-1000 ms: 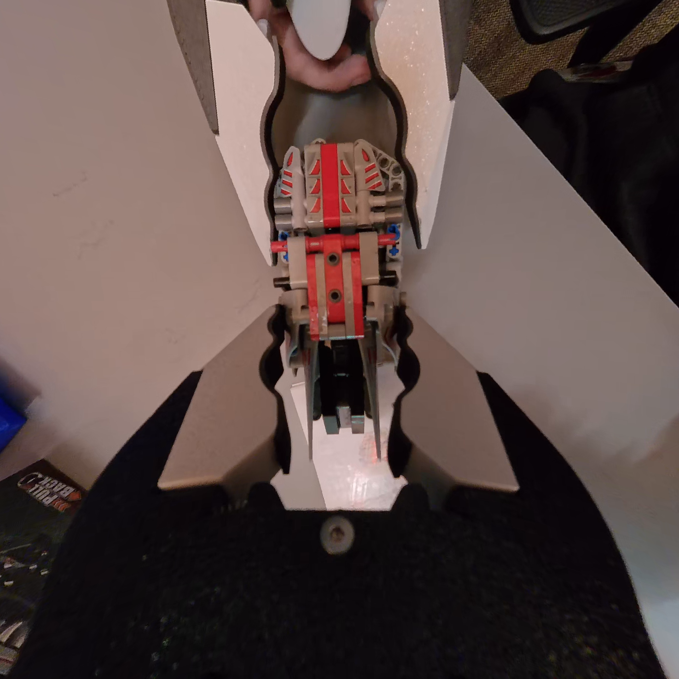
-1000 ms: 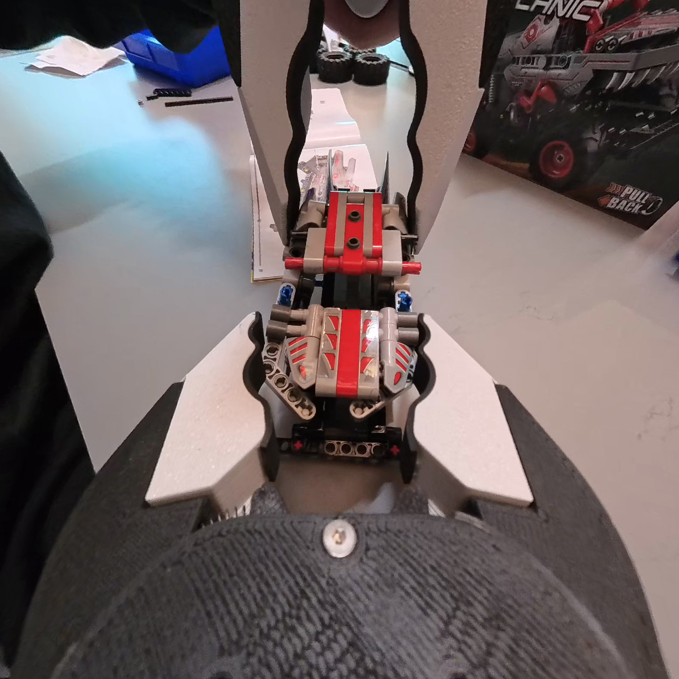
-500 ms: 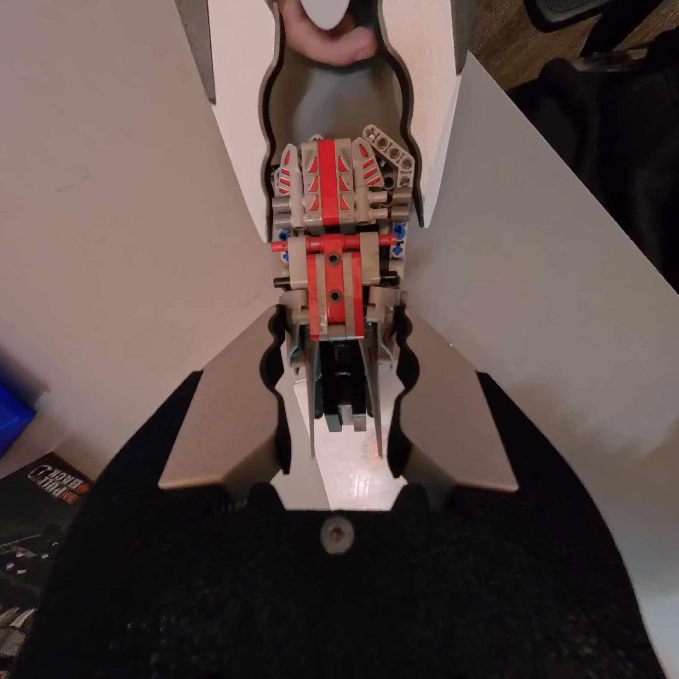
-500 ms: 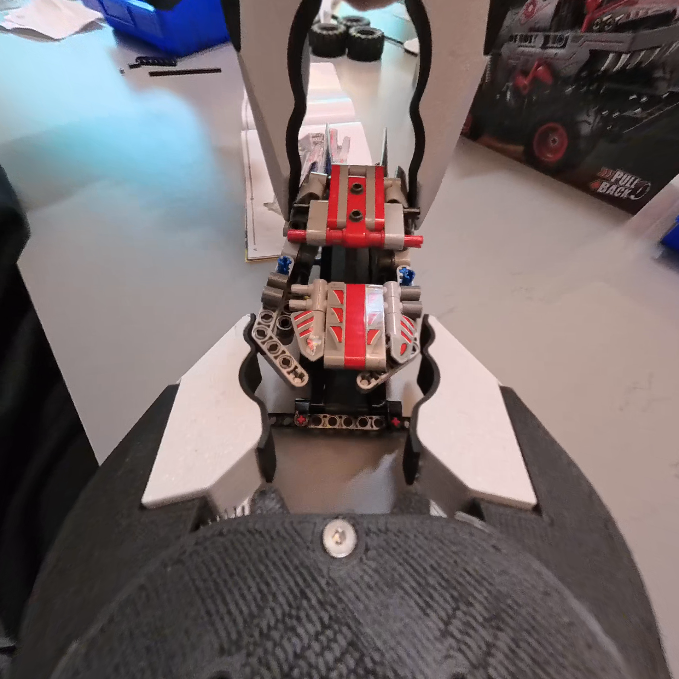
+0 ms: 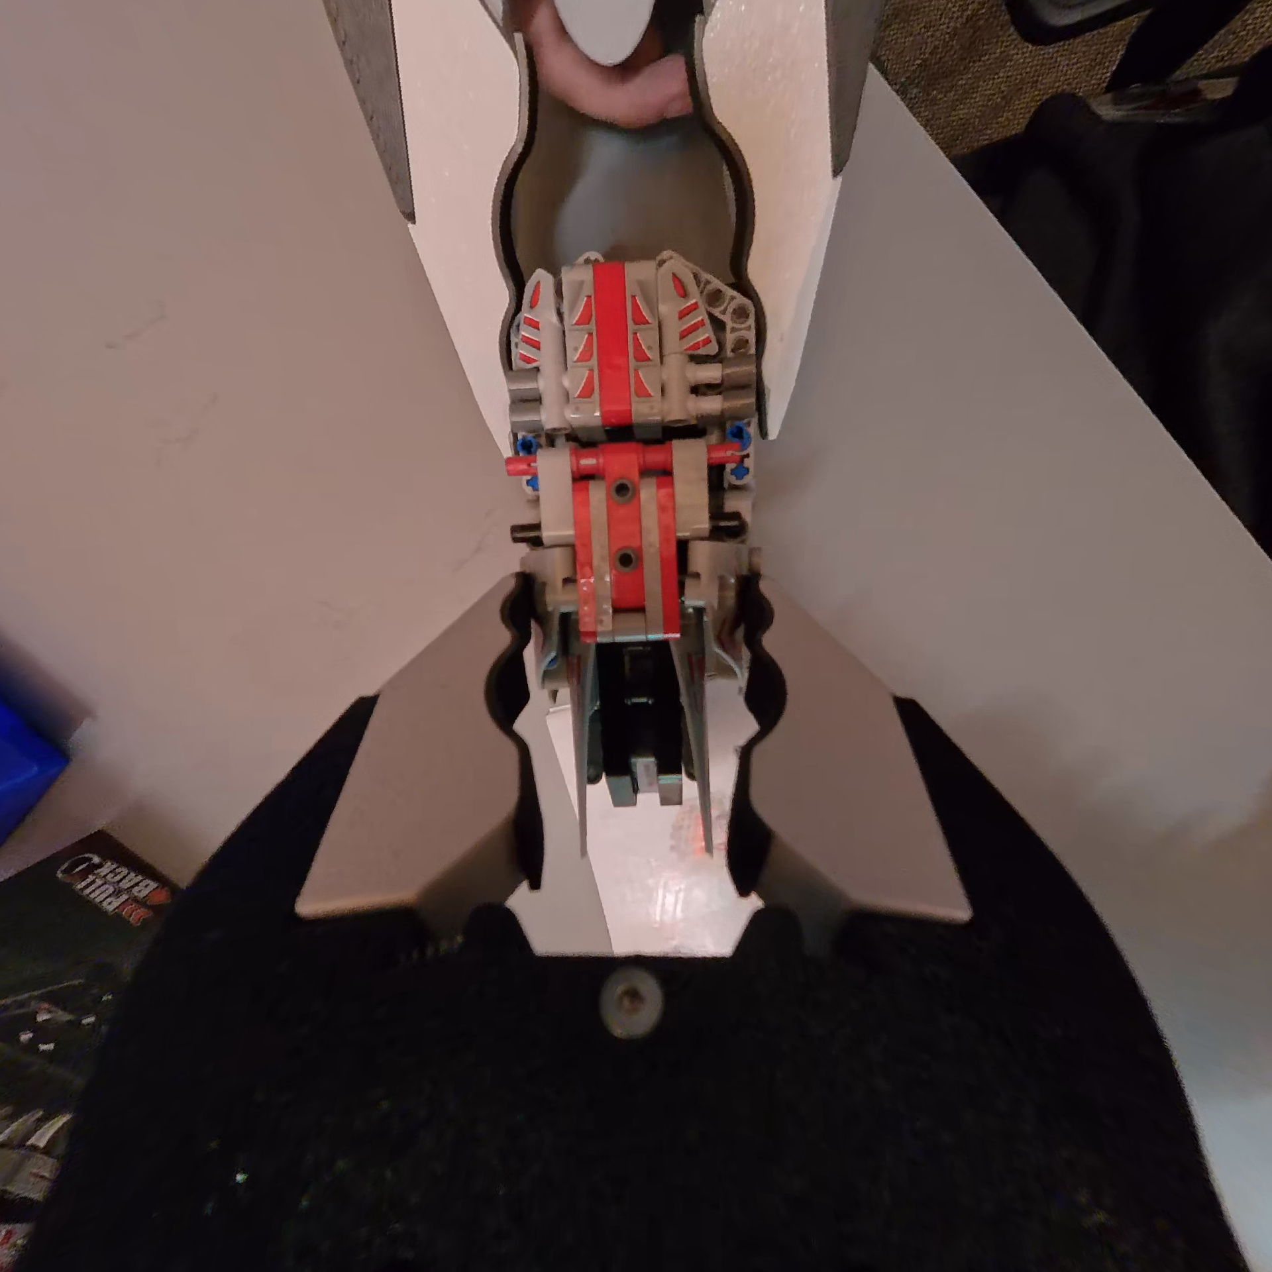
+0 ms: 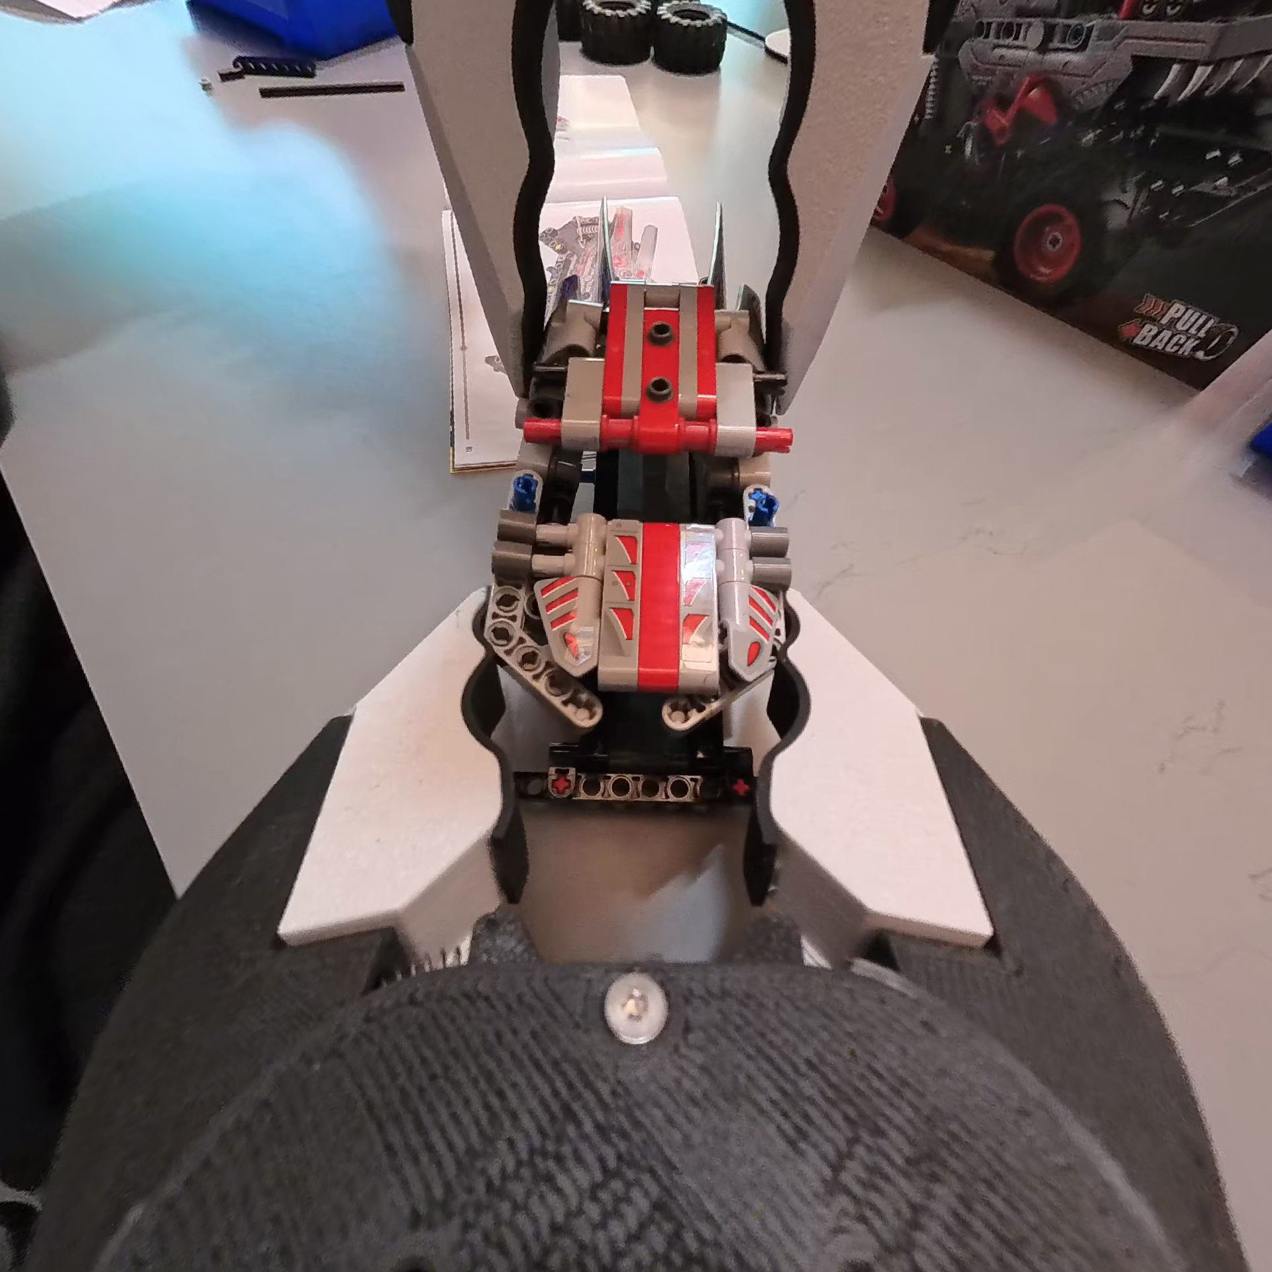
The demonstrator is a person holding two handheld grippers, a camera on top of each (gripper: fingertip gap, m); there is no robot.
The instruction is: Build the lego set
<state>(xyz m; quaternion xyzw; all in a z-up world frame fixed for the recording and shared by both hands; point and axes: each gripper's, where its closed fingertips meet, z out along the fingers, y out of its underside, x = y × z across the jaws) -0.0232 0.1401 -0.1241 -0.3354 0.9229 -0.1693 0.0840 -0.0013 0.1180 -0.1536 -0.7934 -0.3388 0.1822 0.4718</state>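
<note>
Lego vehicle body (image 6: 647,550) held above table (image 6: 963,550) btwn both grippers. Right gripper (image 6: 637,688) closed on hood end, left gripper (image 5: 637,654) closed on spiked end. Prob. light, rigid, but pins/panels pop off easily; best gripped on chassis sides, not red axle (image 6: 657,435).

The black tyres (image 6: 650,34) far on the table are cut by the top edge. The booklet (image 6: 482,344) lies mostly hidden behind the lego model (image 6: 654,550). The blue bin (image 5: 20,764) is blurred, cropped left.
</note>
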